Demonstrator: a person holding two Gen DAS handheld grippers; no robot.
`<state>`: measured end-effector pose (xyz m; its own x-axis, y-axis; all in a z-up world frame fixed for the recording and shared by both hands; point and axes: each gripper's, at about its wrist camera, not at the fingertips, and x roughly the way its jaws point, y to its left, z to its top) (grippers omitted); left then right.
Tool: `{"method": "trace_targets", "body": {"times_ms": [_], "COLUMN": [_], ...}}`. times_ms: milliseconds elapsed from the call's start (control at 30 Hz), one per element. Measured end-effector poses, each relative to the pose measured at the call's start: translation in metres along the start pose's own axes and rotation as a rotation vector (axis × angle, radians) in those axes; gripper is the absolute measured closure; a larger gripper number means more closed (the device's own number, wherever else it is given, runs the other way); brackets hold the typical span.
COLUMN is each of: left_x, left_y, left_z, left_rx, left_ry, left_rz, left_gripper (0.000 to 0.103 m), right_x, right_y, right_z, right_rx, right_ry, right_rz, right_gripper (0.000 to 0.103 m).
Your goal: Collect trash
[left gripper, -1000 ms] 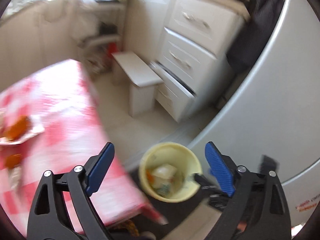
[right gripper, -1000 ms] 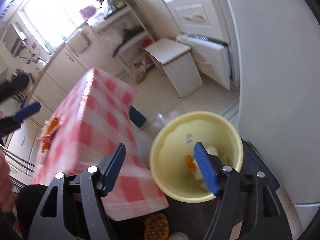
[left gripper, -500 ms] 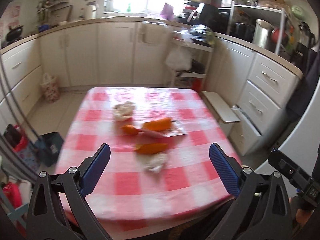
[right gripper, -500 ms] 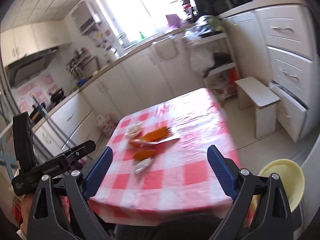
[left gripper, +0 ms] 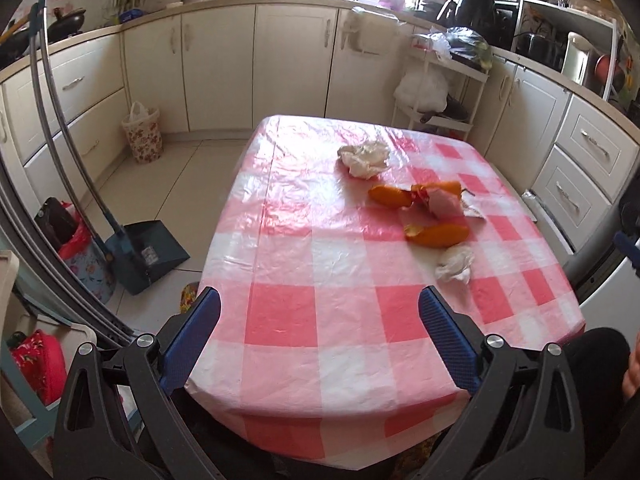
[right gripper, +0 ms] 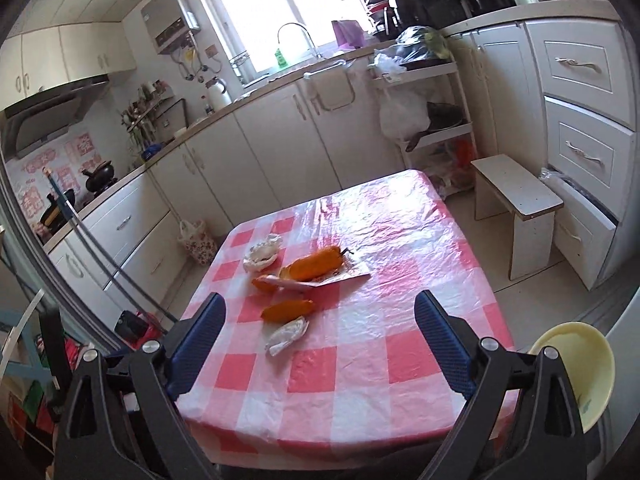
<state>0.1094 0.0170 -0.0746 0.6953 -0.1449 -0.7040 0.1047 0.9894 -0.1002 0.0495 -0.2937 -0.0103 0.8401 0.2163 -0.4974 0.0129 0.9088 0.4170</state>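
Both my grippers are held with jaws spread wide and nothing between them: the left gripper [left gripper: 320,336] and the right gripper [right gripper: 320,340] each look out over the near edge of the worktop [left gripper: 320,320], which lies under a red-and-white checked cloth.

Ahead of the jaws, closest in, lies a small crumpled white wrapper [right gripper: 287,335]. Just beyond it is an orange peel [right gripper: 287,309], then further out a second orange piece [right gripper: 316,266] resting against a flat scrap of paper [right gripper: 344,276] with another peel [left gripper: 390,196] beside it. Furthest from the jaws is a crumpled white tissue [left gripper: 365,159].

Down to the right of the right jaws, off the worktop's edge, I see a pale yellow bin [right gripper: 580,368]; its contents are hidden at this angle.

My judgement: the job is unfinished. All this litter sits untouched on the cloth, well apart from the bin, so every visible piece is left to lift and carry over. I would begin with the nearest wrapper.
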Motion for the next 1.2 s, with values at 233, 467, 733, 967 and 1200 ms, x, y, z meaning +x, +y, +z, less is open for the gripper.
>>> {"method": "trace_targets", "body": {"times_ms": [233, 467, 733, 967, 1200], "left_x": [0.006, 0.006, 0.004, 0.002, 0.004], "left_y": [-0.013, -0.008, -0.004, 0.002, 0.002], "left_z": [-0.008, -0.010, -0.012, -0.014, -0.015], "left_rx": [0.071, 0.023, -0.009, -0.038, -0.031], "left_ry": [-0.008, -0.006, -0.006, -0.009, -0.002], "left_rz": [-0.017, -0.055, -0.077, -0.100, -0.083], "left_gripper": [0.007, 0.007, 0.007, 0.007, 0.007], "right_x": [0.001, 0.004, 0.006, 0.006, 0.007], "right_y": [-0.001, -0.001, -0.002, -0.003, -0.003], "right_z": [-0.001, -0.001, -0.002, -0.003, -0.004], "right_rx": [0.009, 0.005, 0.011, 0.014, 0.008], "right_ry": [-0.016, -0.005, 0.007, 0.014, 0.020], "right_rz": [-0.006, -0.015, -0.024, -0.024, -0.029], "right_gripper": [0.011, 0.010, 0.010, 0.010, 0.010]}}
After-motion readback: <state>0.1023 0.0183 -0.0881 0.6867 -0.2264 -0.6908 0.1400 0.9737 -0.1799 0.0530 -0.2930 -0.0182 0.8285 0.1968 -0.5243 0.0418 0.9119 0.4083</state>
